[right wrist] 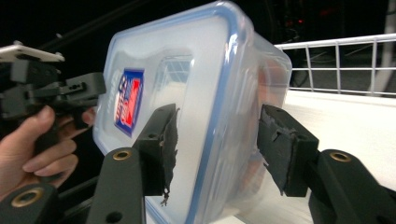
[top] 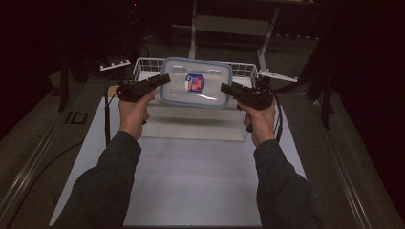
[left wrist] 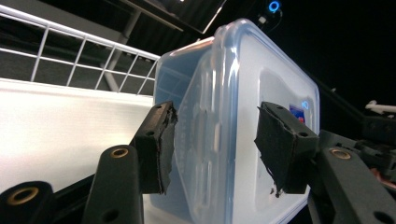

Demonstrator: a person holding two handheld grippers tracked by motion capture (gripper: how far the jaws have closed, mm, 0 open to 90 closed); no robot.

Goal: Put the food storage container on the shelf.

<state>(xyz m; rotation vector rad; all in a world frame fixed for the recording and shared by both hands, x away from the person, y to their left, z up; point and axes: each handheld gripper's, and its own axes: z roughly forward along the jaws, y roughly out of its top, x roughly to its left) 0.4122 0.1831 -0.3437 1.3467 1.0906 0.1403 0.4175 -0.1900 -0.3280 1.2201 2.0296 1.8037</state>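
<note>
From the high view I see the plastic container (top: 195, 88) held clear of the white worktop (top: 191, 181) between my left tool (top: 162, 80) and right tool (top: 228, 89), just in front of a wire basket (top: 143, 64) it partly hides; the dim light blurs the jaw tips.

In the left gripper view, the left tool (left wrist: 215, 140) clamps the container's (left wrist: 243, 93) blue-rimmed end, its base cut off below.

In the right gripper view, the right tool (right wrist: 217, 144) grips the opposite end of the container (right wrist: 187, 84); its label (right wrist: 128, 100) is unreadable.
</note>
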